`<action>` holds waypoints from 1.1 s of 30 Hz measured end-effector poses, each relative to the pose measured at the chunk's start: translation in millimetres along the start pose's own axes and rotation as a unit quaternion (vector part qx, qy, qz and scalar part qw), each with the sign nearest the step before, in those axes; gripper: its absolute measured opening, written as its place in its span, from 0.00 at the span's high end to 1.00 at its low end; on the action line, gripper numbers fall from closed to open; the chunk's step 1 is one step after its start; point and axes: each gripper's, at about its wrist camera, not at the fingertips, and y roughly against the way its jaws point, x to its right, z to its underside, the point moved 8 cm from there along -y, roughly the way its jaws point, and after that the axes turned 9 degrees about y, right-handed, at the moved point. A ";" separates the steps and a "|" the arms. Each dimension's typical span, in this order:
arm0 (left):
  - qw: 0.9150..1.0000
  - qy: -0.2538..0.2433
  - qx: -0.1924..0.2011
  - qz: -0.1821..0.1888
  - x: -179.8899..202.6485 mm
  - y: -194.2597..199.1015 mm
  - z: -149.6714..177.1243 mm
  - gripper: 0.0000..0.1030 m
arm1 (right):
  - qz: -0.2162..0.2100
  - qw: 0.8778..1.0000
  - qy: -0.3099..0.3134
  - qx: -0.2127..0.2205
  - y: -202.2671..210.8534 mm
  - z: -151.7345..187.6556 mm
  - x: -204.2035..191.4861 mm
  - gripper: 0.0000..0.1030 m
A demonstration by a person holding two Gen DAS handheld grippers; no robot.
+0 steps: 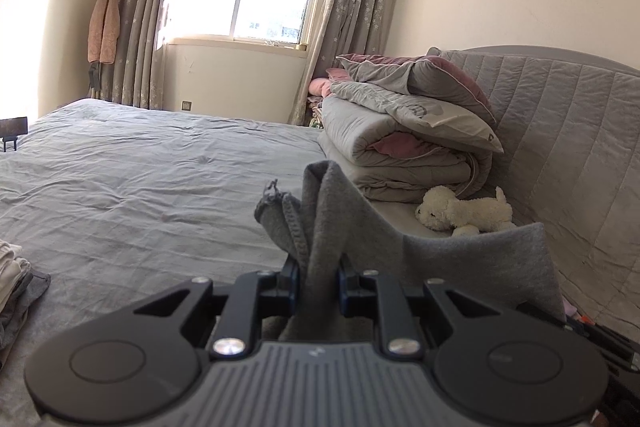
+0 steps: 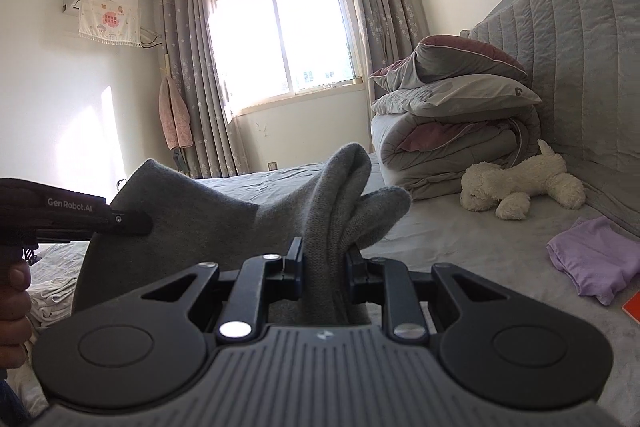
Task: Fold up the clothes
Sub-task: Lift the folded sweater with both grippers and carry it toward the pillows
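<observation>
The left tongs (image 1: 318,277) were clamped on a bunched edge of the grey garment (image 1: 460,259), which rose between the pads and spread off to the right. The right tongs (image 2: 324,267) were clamped on another gathered edge of the same garment, held up above the bed (image 1: 140,179). In the right view the left tongs' tip met the cloth at the far left, a hand (image 2: 14,307) below it. A stuffed dog (image 2: 520,187) lay by the folded quilts (image 2: 452,131); a purple cloth (image 2: 596,259) lay nearby. What seemed a stack of clothes (image 1: 14,287) sat at the left edge.
</observation>
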 end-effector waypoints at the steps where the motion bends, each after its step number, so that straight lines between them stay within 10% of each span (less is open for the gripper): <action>1: 1.000 -0.002 -0.001 0.001 4.3 -1.2 1.5 0.82 | 0.002 1.000 -0.001 0.002 2.5 -0.1 2.8 0.79; 18: 0.995 -0.073 -0.048 0.053 115.9 -73.6 31.5 0.82 | 0.107 0.992 -0.068 0.006 33.1 14.6 89.2 0.79; 33: 0.971 -0.139 -0.119 0.151 312.8 -179.1 98.2 0.83 | 0.260 0.947 -0.188 0.009 74.5 53.6 237.3 0.79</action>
